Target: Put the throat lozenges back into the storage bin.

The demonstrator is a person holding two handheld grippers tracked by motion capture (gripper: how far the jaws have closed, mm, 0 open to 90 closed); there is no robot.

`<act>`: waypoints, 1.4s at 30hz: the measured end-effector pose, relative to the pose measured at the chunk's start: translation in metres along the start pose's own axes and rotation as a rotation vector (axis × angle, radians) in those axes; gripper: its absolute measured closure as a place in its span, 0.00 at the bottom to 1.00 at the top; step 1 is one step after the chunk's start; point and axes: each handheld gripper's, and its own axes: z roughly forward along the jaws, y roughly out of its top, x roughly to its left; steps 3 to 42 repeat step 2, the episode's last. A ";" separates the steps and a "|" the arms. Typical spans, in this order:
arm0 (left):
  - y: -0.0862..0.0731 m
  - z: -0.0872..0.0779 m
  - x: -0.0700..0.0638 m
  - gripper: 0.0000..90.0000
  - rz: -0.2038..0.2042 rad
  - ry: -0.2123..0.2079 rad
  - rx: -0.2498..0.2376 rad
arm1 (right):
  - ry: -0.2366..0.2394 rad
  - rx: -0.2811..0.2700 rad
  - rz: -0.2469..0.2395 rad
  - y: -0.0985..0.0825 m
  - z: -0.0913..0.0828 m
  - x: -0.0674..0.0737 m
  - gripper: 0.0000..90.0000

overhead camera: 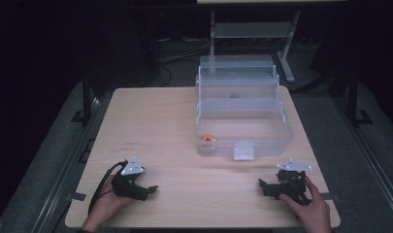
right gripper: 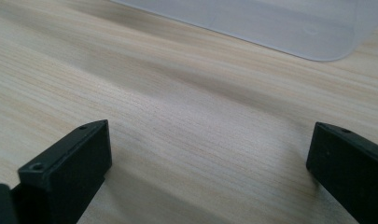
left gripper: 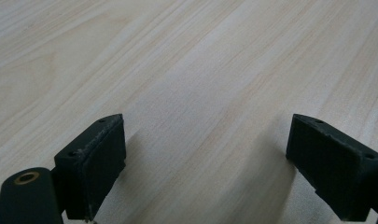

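The pale wooden table (overhead camera: 160, 126) carries a clear plastic tiered organiser box (overhead camera: 242, 111), opened, at about one o'clock from the table's middle. Its long axis is seen running nine to three, with the front latch facing six o'clock. A small red-and-yellow object (overhead camera: 206, 140) lies in its lower tray, at the near-left corner (its kind cannot be told). The left gripper (overhead camera: 148, 191) at seven o'clock and the right gripper (overhead camera: 264, 187) at five are both held wide, empty. A slow, level approach over the front wall is advised.
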 end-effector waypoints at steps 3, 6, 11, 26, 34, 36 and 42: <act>-0.003 0.000 0.000 0.12 0.000 -0.007 -0.025 | 0.000 0.000 0.000 0.000 0.000 0.000 0.00; -0.003 0.000 0.000 0.12 0.000 -0.007 -0.025 | 0.000 0.000 0.000 0.000 0.000 0.000 0.00; -0.003 0.000 0.000 0.12 0.000 -0.007 -0.025 | 0.000 0.000 0.000 0.000 0.000 0.000 0.00; -0.003 0.000 0.000 0.12 0.000 -0.007 -0.025 | 0.000 0.000 0.000 0.000 0.000 0.000 0.00; -0.003 0.000 0.000 0.12 0.000 -0.007 -0.025 | 0.000 0.000 0.000 0.000 0.000 0.000 0.00; -0.003 0.000 0.000 0.12 0.000 -0.007 -0.025 | 0.000 0.000 0.000 0.000 0.000 0.000 0.00; -0.003 0.000 0.000 0.12 0.000 -0.007 -0.025 | 0.000 0.000 0.000 0.000 0.000 0.000 0.00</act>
